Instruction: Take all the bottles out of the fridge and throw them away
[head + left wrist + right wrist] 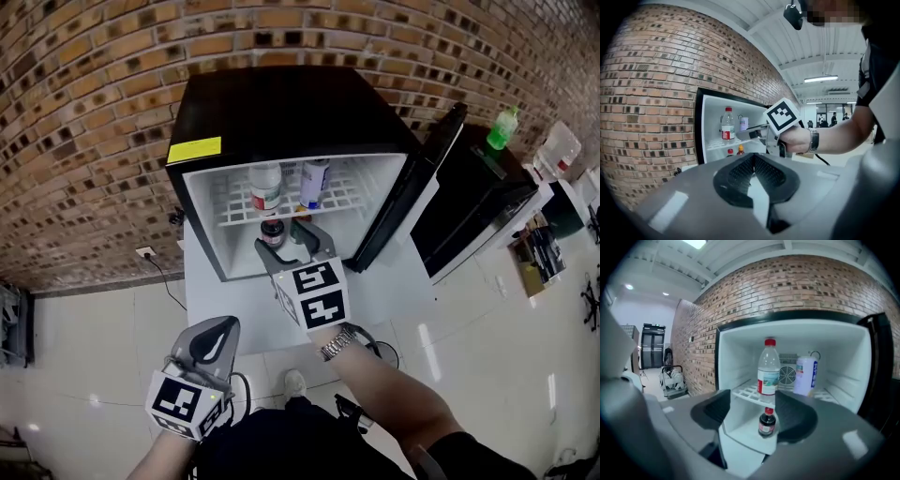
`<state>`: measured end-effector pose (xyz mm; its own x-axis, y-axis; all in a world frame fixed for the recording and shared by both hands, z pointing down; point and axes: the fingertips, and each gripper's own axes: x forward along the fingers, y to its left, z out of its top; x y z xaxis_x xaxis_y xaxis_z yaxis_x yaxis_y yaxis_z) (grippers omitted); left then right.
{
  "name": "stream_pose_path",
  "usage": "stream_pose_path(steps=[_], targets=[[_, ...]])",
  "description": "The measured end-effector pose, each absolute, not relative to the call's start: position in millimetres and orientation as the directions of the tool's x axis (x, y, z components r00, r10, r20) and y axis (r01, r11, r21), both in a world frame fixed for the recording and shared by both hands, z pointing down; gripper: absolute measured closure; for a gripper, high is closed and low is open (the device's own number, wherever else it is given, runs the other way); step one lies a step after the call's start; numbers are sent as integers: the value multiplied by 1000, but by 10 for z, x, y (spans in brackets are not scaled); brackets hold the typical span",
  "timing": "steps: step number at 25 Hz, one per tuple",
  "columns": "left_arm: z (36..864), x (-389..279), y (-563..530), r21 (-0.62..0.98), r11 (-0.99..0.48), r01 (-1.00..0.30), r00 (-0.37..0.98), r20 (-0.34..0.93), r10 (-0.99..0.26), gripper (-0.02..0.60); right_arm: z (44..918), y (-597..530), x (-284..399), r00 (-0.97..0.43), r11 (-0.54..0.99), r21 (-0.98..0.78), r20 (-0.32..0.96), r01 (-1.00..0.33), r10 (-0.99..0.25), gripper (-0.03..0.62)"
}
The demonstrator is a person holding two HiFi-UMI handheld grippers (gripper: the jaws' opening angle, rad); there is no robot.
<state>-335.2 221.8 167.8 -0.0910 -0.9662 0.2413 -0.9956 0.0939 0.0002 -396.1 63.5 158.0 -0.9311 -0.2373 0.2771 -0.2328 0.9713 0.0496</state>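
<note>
The right tongs (284, 240) were spread wide at the mouth of the open fridge (281, 112). A small dark red-capped bottle (767, 422) near the front edge of the fridge floor lined up with their gap, untouched. A clear water bottle (768, 369) and a white container (805, 376) stood on the wire shelf (234, 202) above, and the left tongs (217, 339) were pressed together, empty, well back from the fridge.

Head view looks steeply down on the fridge (281, 112), right gripper view faces closely into it, left gripper view obliquely from farther back, all sharing its interior.
</note>
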Motion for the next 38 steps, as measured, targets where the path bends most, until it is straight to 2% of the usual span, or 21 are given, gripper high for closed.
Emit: stream_pose_path(steps=[18, 28, 38], targets=[[1796, -3922, 1862, 14, 256, -967, -242, 276, -930, 577, 1732, 1, -4880, -931, 975, 51, 290, -216, -221, 281], [1803, -4024, 1864, 20, 280, -960, -263, 283, -922, 577, 1705, -68, -5005, -930, 972, 60, 283, -226, -234, 283], [1799, -3980, 1952, 11, 256, -967, -242, 284, -928, 577, 1716, 10, -4830, -930, 970, 52, 278, -235, -241, 293]])
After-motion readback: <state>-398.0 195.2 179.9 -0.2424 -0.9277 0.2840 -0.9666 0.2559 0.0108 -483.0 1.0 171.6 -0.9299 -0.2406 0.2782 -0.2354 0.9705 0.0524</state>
